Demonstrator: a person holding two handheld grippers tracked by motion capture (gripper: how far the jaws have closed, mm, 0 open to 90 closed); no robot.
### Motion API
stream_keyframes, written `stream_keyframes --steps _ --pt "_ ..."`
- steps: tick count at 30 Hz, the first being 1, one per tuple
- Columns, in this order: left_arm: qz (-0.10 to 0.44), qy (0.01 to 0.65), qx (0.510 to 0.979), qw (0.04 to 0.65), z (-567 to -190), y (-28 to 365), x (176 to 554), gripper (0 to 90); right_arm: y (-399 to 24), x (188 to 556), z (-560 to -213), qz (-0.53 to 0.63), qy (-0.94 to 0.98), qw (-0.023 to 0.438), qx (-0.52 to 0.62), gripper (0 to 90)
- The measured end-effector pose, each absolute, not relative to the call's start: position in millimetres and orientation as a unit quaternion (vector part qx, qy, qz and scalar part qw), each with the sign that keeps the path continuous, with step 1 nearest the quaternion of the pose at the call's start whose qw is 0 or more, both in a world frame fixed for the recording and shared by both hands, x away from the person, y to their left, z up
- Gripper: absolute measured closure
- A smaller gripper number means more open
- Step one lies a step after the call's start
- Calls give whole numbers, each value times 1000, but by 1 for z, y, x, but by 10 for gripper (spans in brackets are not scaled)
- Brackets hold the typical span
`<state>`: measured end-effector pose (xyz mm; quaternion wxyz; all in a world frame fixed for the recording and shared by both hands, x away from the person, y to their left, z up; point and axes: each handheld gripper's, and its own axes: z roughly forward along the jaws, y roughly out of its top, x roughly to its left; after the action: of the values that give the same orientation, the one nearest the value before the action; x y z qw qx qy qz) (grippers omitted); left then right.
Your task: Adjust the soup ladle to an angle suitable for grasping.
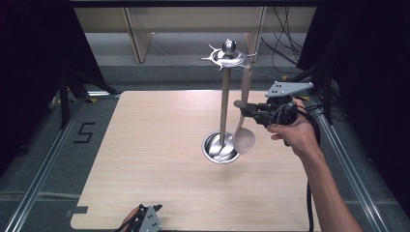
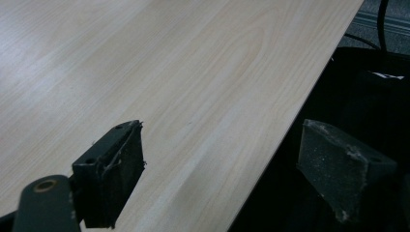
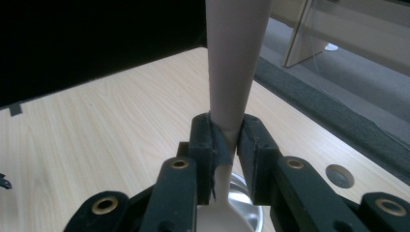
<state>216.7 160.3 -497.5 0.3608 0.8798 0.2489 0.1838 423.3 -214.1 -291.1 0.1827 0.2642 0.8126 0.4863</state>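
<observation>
Spoon (image 1: 243,121), one, beige with a pale bowl, hangs upright at three o'clock of the one steel rack (image 1: 224,96), its handle pinched in the right gripper (image 1: 240,107). Left gripper (image 2: 217,164), at the table's (image 1: 154,145) six o'clock edge, gapes wide and empty; its own view shows bare wood grain.

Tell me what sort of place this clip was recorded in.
Probably a lab recording rig, not a kitchen: a bare wooden table on metal rails, black curtains, loose cables behind.
</observation>
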Motion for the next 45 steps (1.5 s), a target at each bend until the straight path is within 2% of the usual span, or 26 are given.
stream_keyframes --steps 5,8,12,13,15,21,26,28,31,43,45 --pt "180 254 877 367 -498 160 217 156 -217 420 -292 493 808 172 273 728" --pt "179 254 876 370 -498 160 216 156 -219 420 -291 494 807 183 268 717" --pt "183 250 880 360 -498 160 217 156 -220 412 -291 498 801 187 274 654" --pt "183 250 880 360 -498 160 217 156 -219 411 -292 503 794 205 273 631" --pt "185 250 880 360 -497 161 217 156 -220 409 -292 503 793 199 280 609" --pt "187 254 877 361 -498 161 217 156 -227 392 -304 501 784 232 283 488" --pt "188 255 877 361 -498 161 217 156 -232 376 -323 506 771 221 317 430" --pt "190 254 878 360 -498 161 218 156 -236 374 -330 507 769 238 308 417" --pt "190 253 878 359 -498 161 218 156 -239 368 -341 505 769 224 323 402" --pt "188 250 878 363 -498 161 217 157 -249 363 -375 463 790 224 335 367" --pt "180 256 871 378 -499 159 216 156 -251 361 -380 460 791 210 344 363"
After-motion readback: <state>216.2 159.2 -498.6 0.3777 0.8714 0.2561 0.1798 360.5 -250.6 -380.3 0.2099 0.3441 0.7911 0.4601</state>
